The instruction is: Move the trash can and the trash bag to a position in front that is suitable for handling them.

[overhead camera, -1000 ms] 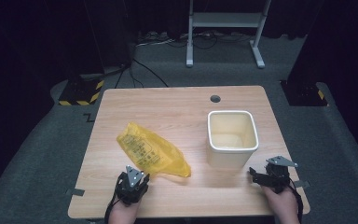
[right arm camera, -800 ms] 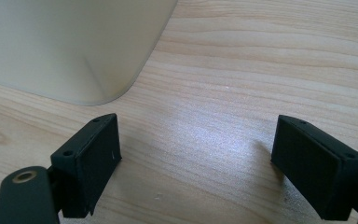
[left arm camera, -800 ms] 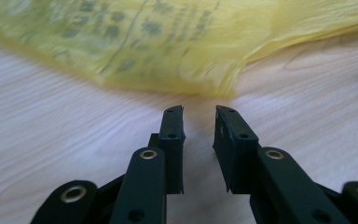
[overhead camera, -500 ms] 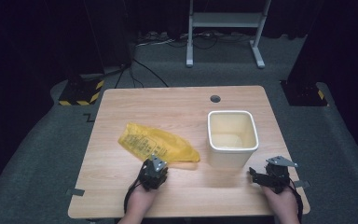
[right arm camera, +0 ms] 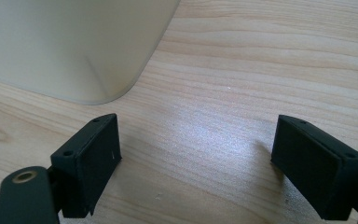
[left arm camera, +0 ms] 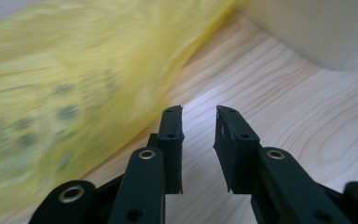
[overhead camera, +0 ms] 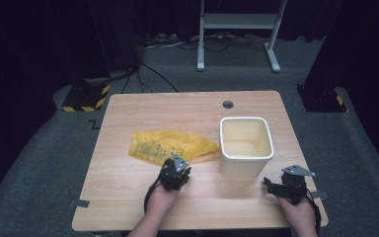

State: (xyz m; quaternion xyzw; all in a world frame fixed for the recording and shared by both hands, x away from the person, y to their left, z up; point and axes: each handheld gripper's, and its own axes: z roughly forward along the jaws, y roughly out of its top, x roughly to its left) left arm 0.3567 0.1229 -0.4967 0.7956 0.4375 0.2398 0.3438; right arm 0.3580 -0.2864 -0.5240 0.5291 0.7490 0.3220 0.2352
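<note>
A crumpled yellow plastic bag [overhead camera: 168, 144] with dark print lies across the middle of the wooden table [overhead camera: 128, 197], its right end close against a cream plastic bin [overhead camera: 246, 121]. My left gripper [overhead camera: 179, 159] sits at the bag's near edge. In the left gripper view its jaws [left arm camera: 199, 112] stand a narrow gap apart over bare wood, with the blurred bag [left arm camera: 65, 93] just to their left and nothing between them. My right gripper [overhead camera: 270, 184] rests near the bin's front right corner. Its jaws [right arm camera: 196, 135] are wide open over bare wood, with the bin [right arm camera: 74, 46] ahead on the left.
A round cable hole [overhead camera: 228, 104] sits near the table's far edge. Beyond the table are dark carpet, cables and a grey metal stand [overhead camera: 237, 29]. Yellow-black striped blocks [overhead camera: 81, 96] lie on the floor at the far left.
My left hand has moved right and forward along the table's front to the bag's near edge. The bag has swung and shifted toward the bin. The right hand has stayed put.
</note>
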